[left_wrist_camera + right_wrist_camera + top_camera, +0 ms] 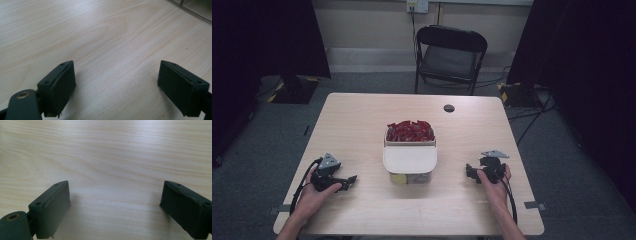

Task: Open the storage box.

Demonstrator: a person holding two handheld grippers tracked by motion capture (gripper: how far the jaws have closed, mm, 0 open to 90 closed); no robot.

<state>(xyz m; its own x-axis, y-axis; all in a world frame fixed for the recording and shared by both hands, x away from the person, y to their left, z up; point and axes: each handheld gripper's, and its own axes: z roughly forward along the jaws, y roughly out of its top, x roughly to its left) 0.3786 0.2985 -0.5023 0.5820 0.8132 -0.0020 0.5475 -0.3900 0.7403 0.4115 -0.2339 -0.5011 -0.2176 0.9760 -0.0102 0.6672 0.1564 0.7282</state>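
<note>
My left gripper sits on the desk near the front-left corner, held in my left hand, w/ its grey plate up top and cable looping back toward my forearm. Its fingers are released, spread wide apart, nothing btwn them but bare wood grain in the left gripper view. They point toward desk centre.

Centre of the desk: the container, a pale box w/ a rounded white lid part covering its near half. Far half is open and packed w/ red wrapped pieces. Through the near clear wall I see sth yellowish low down, too small to tell what. Container is well apart from both grippers, roughly midway btwn them. A small dark round hole sits in the desk top beyond it, and a black folding chair stands on the floor past the far edge.

Right side: my right gripper rests near the front-right, in my right hand, cable trailing along my forearm. Its fingers are also released, wide open, empty, just desk surface btwn them in the right gripper view. They aim left, toward the container.
</note>
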